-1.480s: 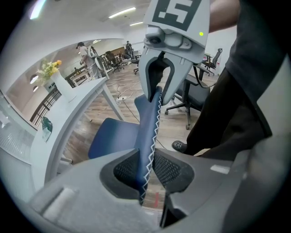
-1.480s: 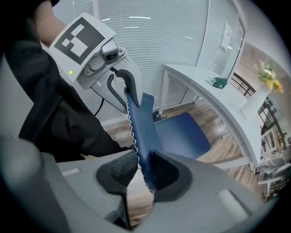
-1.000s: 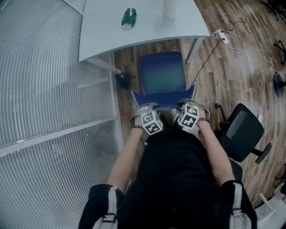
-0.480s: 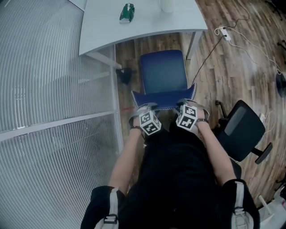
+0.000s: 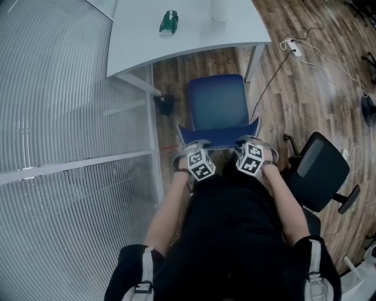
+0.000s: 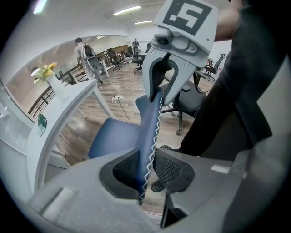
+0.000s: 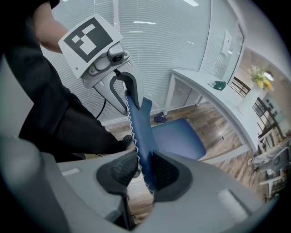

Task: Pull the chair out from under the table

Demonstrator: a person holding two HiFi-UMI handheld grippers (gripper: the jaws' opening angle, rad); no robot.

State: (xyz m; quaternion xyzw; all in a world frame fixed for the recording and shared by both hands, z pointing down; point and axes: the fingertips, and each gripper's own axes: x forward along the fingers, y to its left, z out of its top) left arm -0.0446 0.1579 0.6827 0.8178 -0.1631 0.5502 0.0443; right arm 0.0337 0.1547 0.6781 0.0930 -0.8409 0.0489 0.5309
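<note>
Head view, left to right: white slatted blinds behind a glass wall (image 5: 70, 117) fill the left side. White table (image 5: 194, 38) is at top centre, with a green packet (image 5: 168, 22) and a white cylindrical container (image 5: 220, 9) on it. A small dark object (image 5: 164, 104) lies on the wood-plank floor (image 5: 282, 100) by the table leg, can't ID it. Blue padded chair (image 5: 216, 103) stands just below the table's near edge. The seat is fully in view with a strip of floor between its front and the tabletop, so it is clear of the table, backrest toward the person. Left gripper (image 5: 197, 143) is clamped on the left end of the backrest's top edge, right gripper (image 5: 247, 141) on the right end, both pointing steeply down. In the left gripper view the jaws are nearly closed, with textured pads pressed on both faces of the thin blue backrest panel and its white zigzag stitching running between them. Right gripper view shows the same: a narrow gap and pads tight on the panel, with the other claw gripping further along the edge. A black office chair (image 5: 317, 170) sits just beside the person's right arm. White power strip with cable (image 5: 292, 47) lies on the floor at upper right.
</note>
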